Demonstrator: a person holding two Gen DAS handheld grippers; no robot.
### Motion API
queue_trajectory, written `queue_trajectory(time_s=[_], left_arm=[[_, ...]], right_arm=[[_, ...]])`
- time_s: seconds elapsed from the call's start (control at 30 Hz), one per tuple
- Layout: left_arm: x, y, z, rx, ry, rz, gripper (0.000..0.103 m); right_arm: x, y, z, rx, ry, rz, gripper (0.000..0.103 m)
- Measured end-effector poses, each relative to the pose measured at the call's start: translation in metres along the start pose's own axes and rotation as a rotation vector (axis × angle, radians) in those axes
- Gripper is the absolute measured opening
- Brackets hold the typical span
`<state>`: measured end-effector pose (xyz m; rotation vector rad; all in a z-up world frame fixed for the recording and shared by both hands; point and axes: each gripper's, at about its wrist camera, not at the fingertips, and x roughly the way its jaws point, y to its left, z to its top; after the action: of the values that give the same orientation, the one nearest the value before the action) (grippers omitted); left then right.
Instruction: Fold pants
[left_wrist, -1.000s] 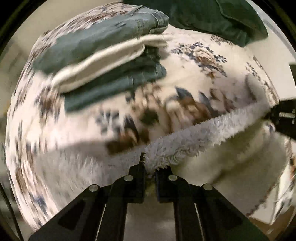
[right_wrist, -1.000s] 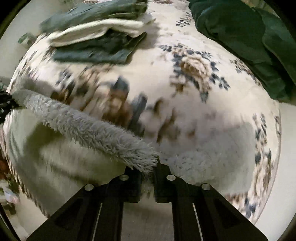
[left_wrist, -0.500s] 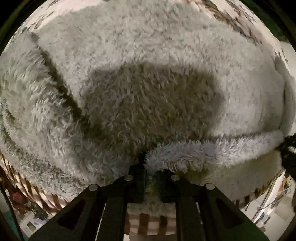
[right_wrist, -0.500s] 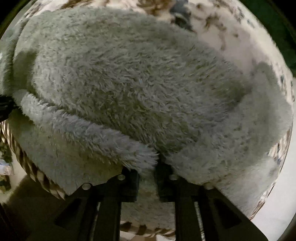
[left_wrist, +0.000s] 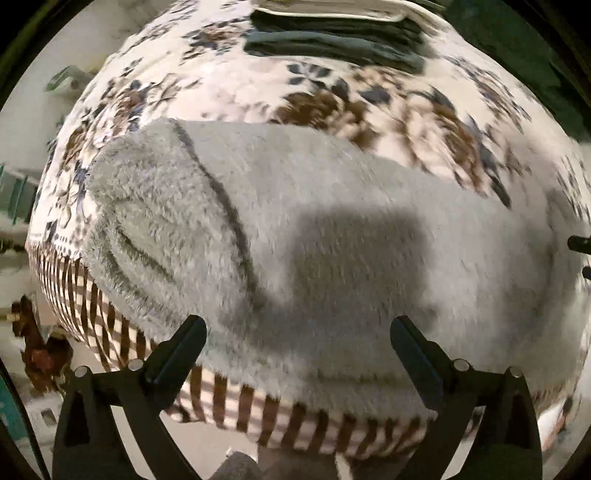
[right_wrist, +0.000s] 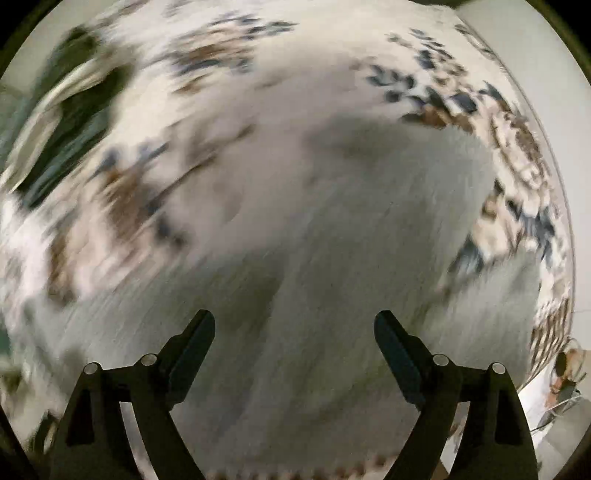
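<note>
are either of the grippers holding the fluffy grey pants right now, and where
Nothing is held: the left gripper and right gripper have just opened, empty, above the grey pants.

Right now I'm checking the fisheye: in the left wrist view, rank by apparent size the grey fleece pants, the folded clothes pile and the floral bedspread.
1. floral bedspread
2. grey fleece pants, nearly as large; nearness inflates them
3. folded clothes pile
</note>
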<state>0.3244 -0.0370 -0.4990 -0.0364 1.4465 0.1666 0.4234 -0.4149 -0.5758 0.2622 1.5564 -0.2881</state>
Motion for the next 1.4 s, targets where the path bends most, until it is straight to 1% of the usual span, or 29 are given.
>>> queue_trajectory(time_s=[0.07,0.1,0.13,0.17,0.2,0.23,0.33,0.4,0.47,0.53,0.57,0.63,0.67,0.7,0.73,0.8,0.83,0.87,0.9,1.0,1.03,1.1,1.2,1.23,1.27,1.3,1.33,1.37,1.4], left_arm=[[0.011,-0.006,0.009,-0.021,0.017,-0.006,0.102],[0.015,-0.010,0.013,-0.024,0.016,-0.010,0.102],[0.016,-0.015,0.017,-0.013,0.011,-0.006,0.102],[0.018,-0.023,0.020,0.006,0.004,-0.001,0.102],[0.014,-0.030,0.021,0.025,-0.007,-0.005,0.102],[0.011,-0.036,0.021,0.039,-0.015,-0.008,0.102],[-0.001,-0.049,0.018,0.079,-0.031,-0.033,0.102],[-0.006,-0.057,0.014,0.094,-0.036,-0.051,0.102],[-0.006,-0.066,0.009,0.112,-0.035,-0.059,0.102],[-0.003,-0.074,0.004,0.132,-0.023,-0.065,0.102],[0.000,-0.078,0.002,0.138,-0.016,-0.065,0.102],[0.006,-0.083,-0.002,0.152,-0.002,-0.058,0.102],[0.009,-0.085,-0.004,0.157,0.004,-0.056,0.102],[0.011,-0.086,-0.006,0.163,0.009,-0.056,0.102],[0.012,-0.086,-0.007,0.164,0.011,-0.053,0.102],[0.013,-0.084,-0.010,0.163,0.016,-0.051,0.102],[0.015,-0.083,-0.012,0.163,0.019,-0.050,0.102],[0.016,-0.083,-0.014,0.163,0.019,-0.049,0.102],[0.017,-0.083,-0.015,0.165,0.020,-0.047,0.102],[0.020,-0.085,-0.019,0.175,0.022,-0.035,0.102],[0.019,-0.087,-0.021,0.177,0.019,-0.034,0.102],[0.017,-0.089,-0.023,0.178,0.015,-0.031,0.102],[0.010,-0.089,-0.026,0.167,0.007,-0.039,0.102],[0.010,-0.090,-0.028,0.169,0.010,-0.042,0.102],[0.011,-0.090,-0.029,0.170,0.015,-0.043,0.102],[0.014,-0.089,-0.031,0.164,0.019,-0.044,0.102],[0.018,-0.087,-0.033,0.158,0.025,-0.049,0.102],[0.022,-0.086,-0.035,0.153,0.035,-0.051,0.102],[0.028,-0.083,-0.037,0.142,0.048,-0.048,0.102]], right_arm=[[0.027,-0.004,0.030,0.022,0.055,-0.029,0.089],[0.040,-0.006,0.036,0.023,0.091,-0.029,0.080],[0.048,-0.013,0.036,0.049,0.103,-0.027,0.057],[0.046,-0.020,0.034,0.078,0.099,-0.019,0.046],[0.039,-0.031,0.028,0.127,0.080,0.017,0.024],[0.024,-0.047,0.017,0.196,0.041,0.063,0.011],[-0.029,-0.106,-0.027,0.421,-0.081,0.167,0.011],[-0.060,-0.151,-0.071,0.566,-0.150,0.187,0.011],[-0.068,-0.187,-0.110,0.688,-0.163,0.184,0.011],[-0.051,-0.213,-0.135,0.750,-0.145,0.160,0.010],[-0.037,-0.223,-0.144,0.764,-0.120,0.175,0.011],[0.008,-0.239,-0.162,0.815,0.005,0.288,0.013],[0.029,-0.243,-0.173,0.874,0.047,0.387,0.015],[0.037,-0.246,-0.179,0.912,0.049,0.450,0.026],[0.037,-0.251,-0.190,0.968,0.014,0.493,0.042],[0.030,-0.254,-0.194,0.976,-0.062,0.496,0.060],[0.025,-0.254,-0.193,0.959,-0.095,0.476,0.064],[0.024,-0.253,-0.190,0.947,-0.115,0.464,0.065],[0.026,-0.253,-0.185,0.941,-0.125,0.464,0.065],[0.050,-0.257,-0.154,0.960,-0.105,0.546,0.064],[0.052,-0.253,-0.144,0.930,-0.110,0.523,0.051],[0.045,-0.245,-0.133,0.871,-0.152,0.474,0.010],[0.004,-0.256,-0.144,0.857,-0.250,0.431,0.010],[-0.013,-0.263,-0.153,0.876,-0.287,0.413,0.009],[-0.021,-0.271,-0.166,0.925,-0.290,0.394,0.009],[-0.021,-0.275,-0.169,0.965,-0.276,0.391,0.010],[-0.013,-0.281,-0.177,1.016,-0.220,0.383,0.012],[0.000,-0.284,-0.180,1.033,-0.154,0.390,0.015],[0.026,-0.285,-0.181,1.045,-0.040,0.426,0.024]])
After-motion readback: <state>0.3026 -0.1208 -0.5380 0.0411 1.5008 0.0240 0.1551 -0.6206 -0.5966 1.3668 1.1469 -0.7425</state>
